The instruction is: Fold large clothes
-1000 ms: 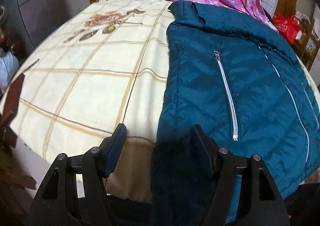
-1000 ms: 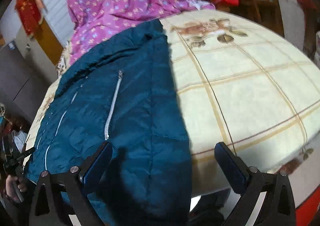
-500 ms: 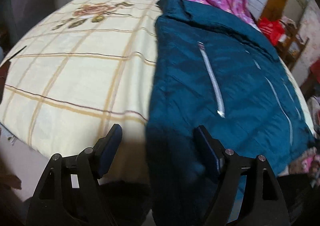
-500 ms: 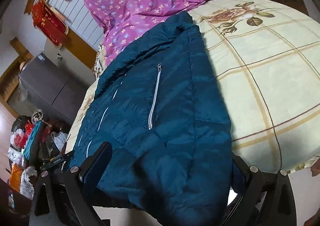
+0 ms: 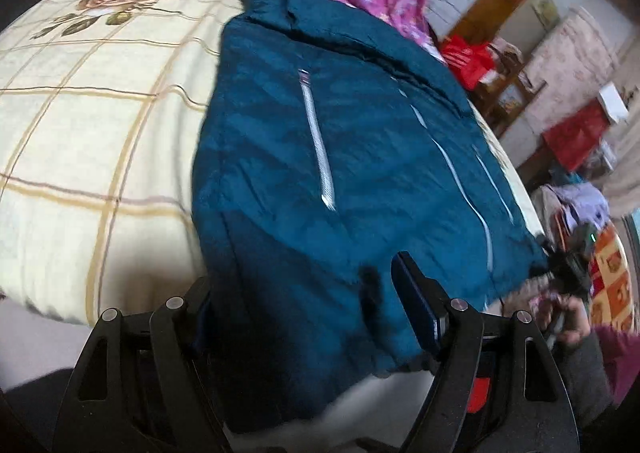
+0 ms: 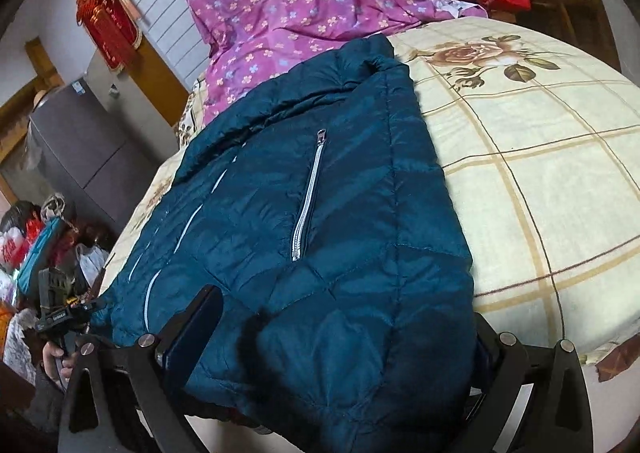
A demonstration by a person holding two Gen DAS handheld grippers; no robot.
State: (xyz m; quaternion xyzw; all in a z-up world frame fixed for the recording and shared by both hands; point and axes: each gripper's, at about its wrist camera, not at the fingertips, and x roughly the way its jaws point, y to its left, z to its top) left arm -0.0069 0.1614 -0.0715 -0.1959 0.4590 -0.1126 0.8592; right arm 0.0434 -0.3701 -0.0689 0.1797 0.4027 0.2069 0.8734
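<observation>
Both tools point down and forward at a slant. The left tool [image 5: 304, 297] has its jaws wide, just opened further, with cloth lying between them; its left finger is hidden. The right tool [image 6: 344, 337] also stands wide, straddling cloth, its right finger mostly hidden. A hand [image 6: 56, 361] grips the left tool's handle, at the near left.

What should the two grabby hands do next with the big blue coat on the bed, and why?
Probably close both grippers on the teal jacket. Its bottom hem already lies between the spread fingers of the left gripper and the right gripper, draped over the bed edge, and neither looks to be pinching it yet. Gripping the hem comes before lifting it to fold.
</observation>
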